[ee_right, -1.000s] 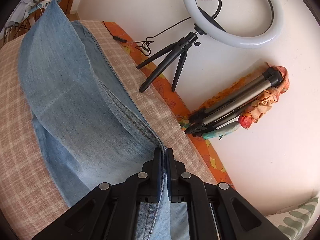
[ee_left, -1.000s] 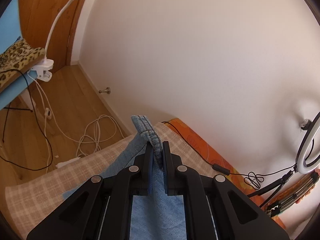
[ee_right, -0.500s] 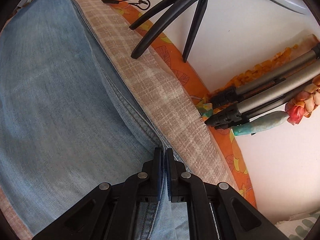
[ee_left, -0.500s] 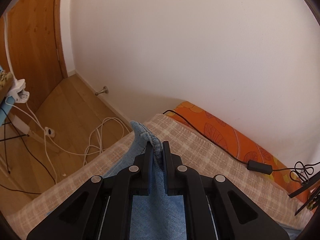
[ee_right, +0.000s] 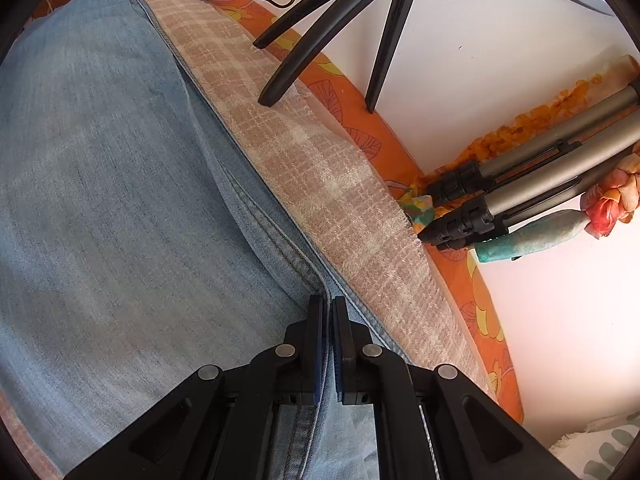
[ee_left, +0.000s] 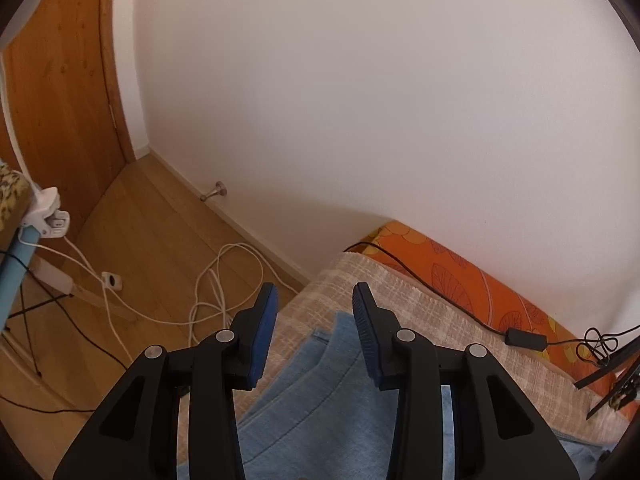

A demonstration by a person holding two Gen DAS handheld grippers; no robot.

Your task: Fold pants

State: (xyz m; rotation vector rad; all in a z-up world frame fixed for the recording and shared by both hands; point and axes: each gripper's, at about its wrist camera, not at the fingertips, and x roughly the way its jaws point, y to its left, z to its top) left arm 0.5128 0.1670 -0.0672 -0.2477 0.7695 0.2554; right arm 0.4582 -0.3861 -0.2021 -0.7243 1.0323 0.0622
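Observation:
Light blue denim pants (ee_right: pixel 120 208) lie spread on a beige checked cloth (ee_right: pixel 352 208), one layer folded over another along a seam. My right gripper (ee_right: pixel 327 300) is shut on the pants at the seam edge, low over the cloth. In the left wrist view the pants' hem end (ee_left: pixel 332 364) lies flat on the beige checked cloth (ee_left: pixel 420 312) below my left gripper (ee_left: pixel 314 300). Its jaws are opening, with blue pads apart and nothing pressed between them; the denim shows under the gap.
An orange leaf-print sheet (ee_left: pixel 460 276) runs along the white wall, with a black cable (ee_left: pixel 520 336) on it. A black tripod (ee_right: pixel 360 28) and folded grey tripods (ee_right: pixel 540 184) stand by the wall. White cables (ee_left: pixel 216 280) lie on the wooden floor past the cloth's end.
My left gripper has let go of the pant hem, which now lies flat, and its jaws have parted. The right gripper dropped lower onto the cloth, still shut on the seam.

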